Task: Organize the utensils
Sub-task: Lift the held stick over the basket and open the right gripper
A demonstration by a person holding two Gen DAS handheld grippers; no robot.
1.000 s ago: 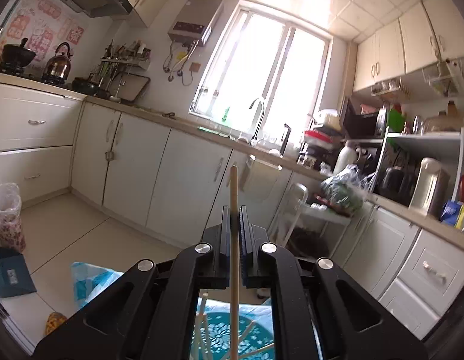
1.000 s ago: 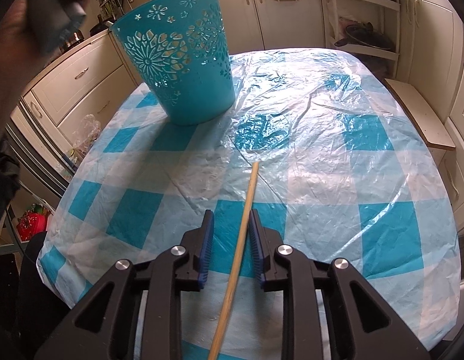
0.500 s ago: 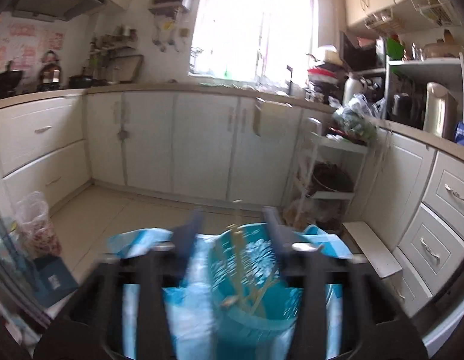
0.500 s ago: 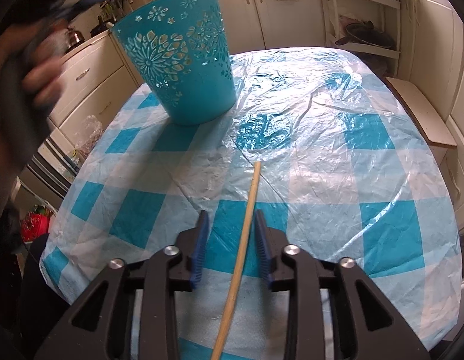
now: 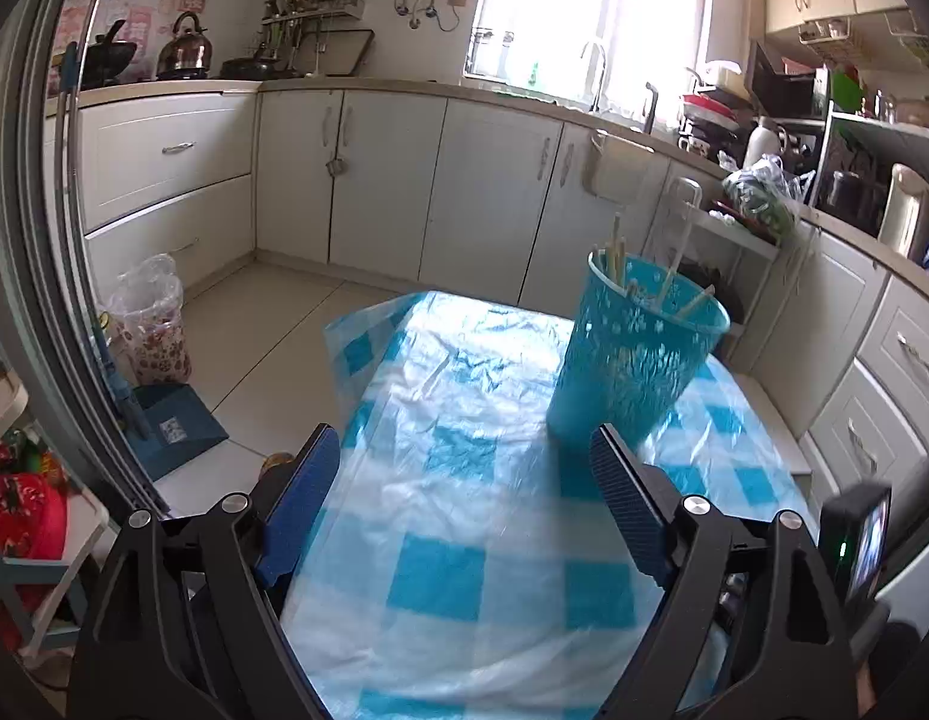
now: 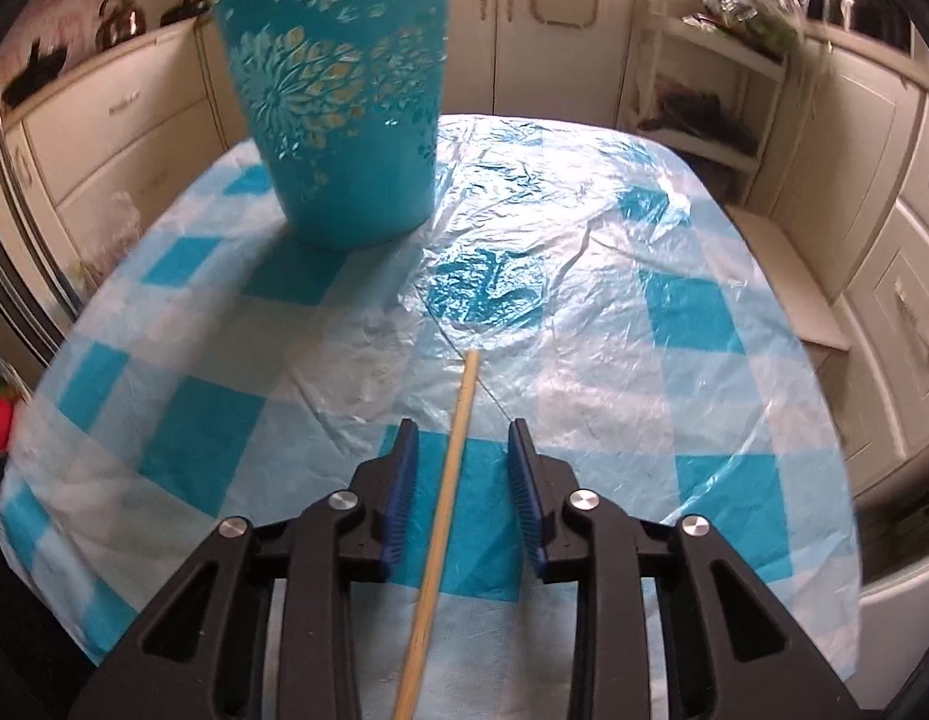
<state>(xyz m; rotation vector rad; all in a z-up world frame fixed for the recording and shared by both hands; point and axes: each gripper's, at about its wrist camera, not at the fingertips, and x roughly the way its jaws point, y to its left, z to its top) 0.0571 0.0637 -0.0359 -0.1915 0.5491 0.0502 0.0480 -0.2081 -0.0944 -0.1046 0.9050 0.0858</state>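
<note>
A: How far along can the sorting be judged?

B: Several pale wooden sticks [image 5: 616,252] are seen standing and leaning inside the turquoise basket [image 5: 635,360], so that part may be taken as done. One chopstick [image 6: 445,498] is left lying on the desk [image 6: 674,360], well apart from the basket.

A: And the tongs?

B: The left tongs [image 5: 458,504] are spread wide and nothing is held; they are raised above the near end of the desk. The right tongs [image 6: 458,480] are placed around the chopstick, a gap being visible on each side, so no grip has been made yet. Closing on it is judged to be the step in hand.

A: What is noted of materials?

B: The basket is rigid plastic, tapered, with floral cut-outs through its wall. The chopstick is a slim, round, smooth rod, likely to roll. The desk is covered with a crinkled, glossy, blue-and-white checked plastic sheet.
</note>
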